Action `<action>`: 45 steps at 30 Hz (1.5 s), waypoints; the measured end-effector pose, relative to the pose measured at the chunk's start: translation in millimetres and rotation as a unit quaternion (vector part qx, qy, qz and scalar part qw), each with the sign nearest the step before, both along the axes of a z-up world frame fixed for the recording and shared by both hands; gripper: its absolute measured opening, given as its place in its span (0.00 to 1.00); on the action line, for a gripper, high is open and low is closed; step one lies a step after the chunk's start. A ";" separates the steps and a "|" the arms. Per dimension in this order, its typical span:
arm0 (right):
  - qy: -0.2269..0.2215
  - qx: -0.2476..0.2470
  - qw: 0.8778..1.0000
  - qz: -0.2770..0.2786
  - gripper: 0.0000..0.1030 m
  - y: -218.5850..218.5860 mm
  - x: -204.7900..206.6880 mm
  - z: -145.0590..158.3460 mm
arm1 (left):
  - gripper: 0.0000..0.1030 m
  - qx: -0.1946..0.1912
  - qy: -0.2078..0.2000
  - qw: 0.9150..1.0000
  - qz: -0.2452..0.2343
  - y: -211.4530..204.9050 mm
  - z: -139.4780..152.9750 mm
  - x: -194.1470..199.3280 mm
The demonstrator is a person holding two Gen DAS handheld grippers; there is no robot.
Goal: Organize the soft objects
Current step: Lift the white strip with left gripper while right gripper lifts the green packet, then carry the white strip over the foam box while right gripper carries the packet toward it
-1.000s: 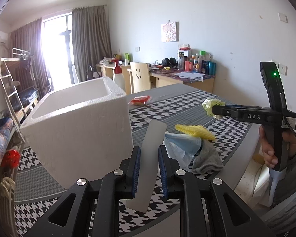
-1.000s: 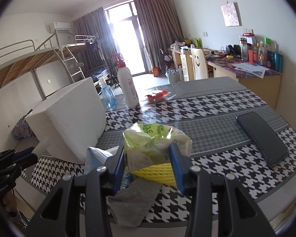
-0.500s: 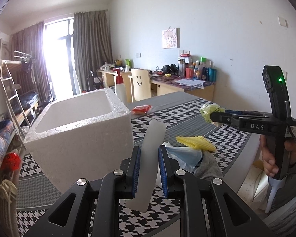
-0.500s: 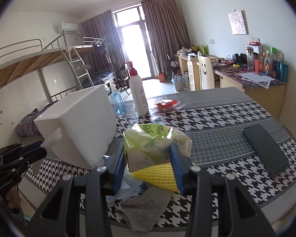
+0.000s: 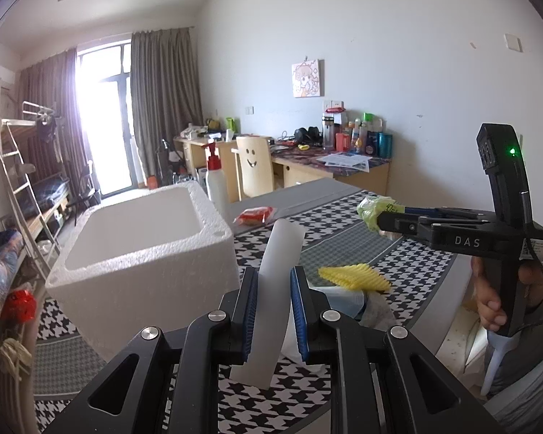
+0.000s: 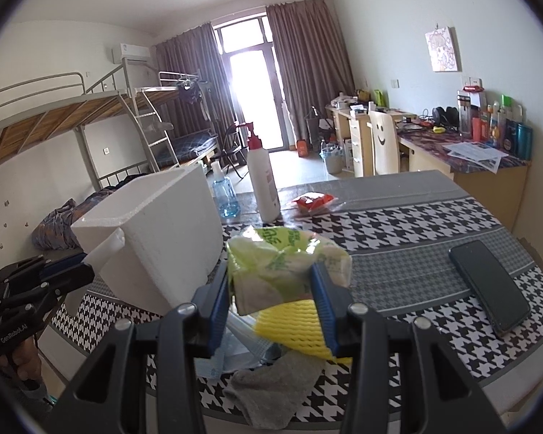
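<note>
My left gripper (image 5: 273, 311) clamps a white foam strip (image 5: 274, 289); my right gripper (image 6: 271, 303) grips a green tissue pack (image 6: 282, 264) beside the styrofoam box (image 5: 141, 253).

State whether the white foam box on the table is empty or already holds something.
Empty as far as visible: the left wrist view shows the foam box with only bare white inner walls; its floor is partly hidden by the near rim.

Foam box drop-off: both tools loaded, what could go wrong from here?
1. The white foam strip sticks far past the left tool; it could catch the foam box rim.
2. The right tool pinches only part of the green tissue pack; it may slip.
3. The phone lies near the table edge.
</note>
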State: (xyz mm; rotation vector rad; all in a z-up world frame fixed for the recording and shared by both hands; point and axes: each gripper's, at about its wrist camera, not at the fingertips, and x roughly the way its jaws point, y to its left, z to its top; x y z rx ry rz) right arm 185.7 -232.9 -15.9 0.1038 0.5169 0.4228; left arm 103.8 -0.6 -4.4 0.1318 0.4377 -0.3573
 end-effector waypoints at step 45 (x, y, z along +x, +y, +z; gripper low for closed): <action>-0.040 -0.006 0.998 0.042 0.47 26.1 13.6 32.3 | 0.19 -0.005 -0.042 0.999 0.028 1.6 35.7 26.4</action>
